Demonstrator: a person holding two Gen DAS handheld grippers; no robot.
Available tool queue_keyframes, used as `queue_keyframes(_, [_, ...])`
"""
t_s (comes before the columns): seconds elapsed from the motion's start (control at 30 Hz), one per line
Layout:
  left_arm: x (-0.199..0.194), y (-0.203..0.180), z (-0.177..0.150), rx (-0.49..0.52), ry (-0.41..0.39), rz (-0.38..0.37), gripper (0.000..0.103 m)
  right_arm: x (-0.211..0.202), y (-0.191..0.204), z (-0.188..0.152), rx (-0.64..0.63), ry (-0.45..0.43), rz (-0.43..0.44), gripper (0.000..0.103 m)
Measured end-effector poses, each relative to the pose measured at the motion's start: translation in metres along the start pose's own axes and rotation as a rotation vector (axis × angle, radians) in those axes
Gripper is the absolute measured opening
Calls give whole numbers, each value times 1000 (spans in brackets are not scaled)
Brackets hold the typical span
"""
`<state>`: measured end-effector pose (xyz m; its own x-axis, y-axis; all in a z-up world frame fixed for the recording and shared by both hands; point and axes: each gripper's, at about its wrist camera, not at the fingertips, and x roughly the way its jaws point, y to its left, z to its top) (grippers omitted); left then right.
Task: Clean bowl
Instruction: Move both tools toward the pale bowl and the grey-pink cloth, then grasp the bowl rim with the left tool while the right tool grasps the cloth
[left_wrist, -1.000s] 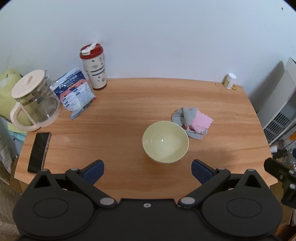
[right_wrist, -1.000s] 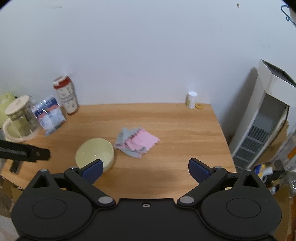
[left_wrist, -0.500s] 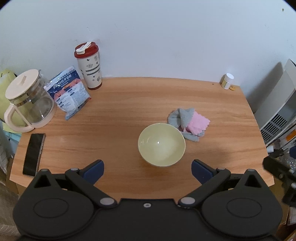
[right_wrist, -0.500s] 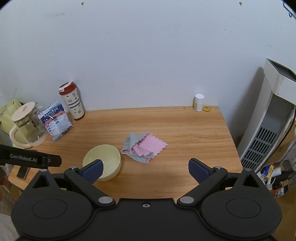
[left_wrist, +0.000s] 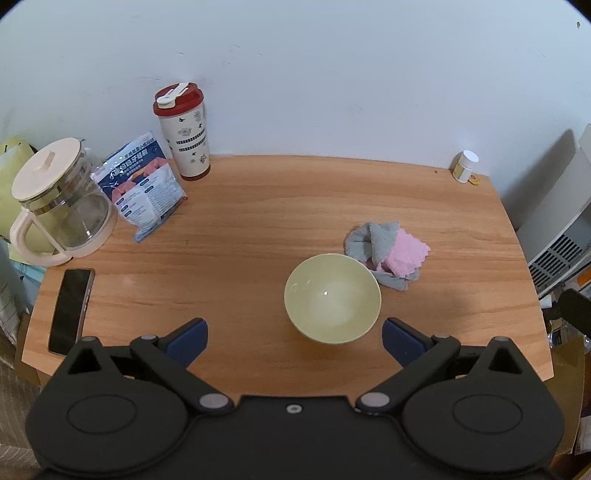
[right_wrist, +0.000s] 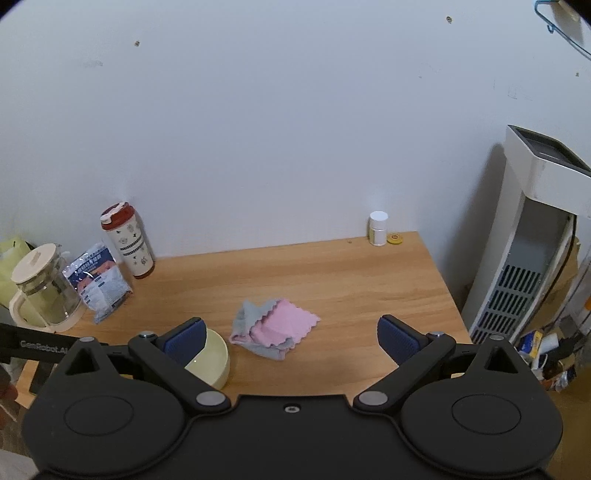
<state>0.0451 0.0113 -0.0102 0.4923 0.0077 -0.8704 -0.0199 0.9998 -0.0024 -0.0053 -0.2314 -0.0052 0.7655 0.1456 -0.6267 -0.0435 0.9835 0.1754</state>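
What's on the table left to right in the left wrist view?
Phone → glass kettle → blue packet → red-lidded tumbler → bowl → cloth → small white-capped bottle.

In the right wrist view, much of the bowl (right_wrist: 212, 356) is hidden behind the right gripper's (right_wrist: 291, 338) left finger. The pouch's (left_wrist: 142, 184) print is too small to be read.

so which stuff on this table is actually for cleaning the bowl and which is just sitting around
For the job:
bowl, pale green, looks empty
cloth, pink and grey, touching the bowl's far right side
left gripper and right gripper, both open and empty

Just lying about:
tumbler
glass jug
blue packet
phone
small white bottle
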Motion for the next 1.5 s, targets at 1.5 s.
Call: queue_keyframes(1.5, [96, 45, 18, 372, -50, -245, 103, 122, 46, -28, -66, 0, -121, 97])
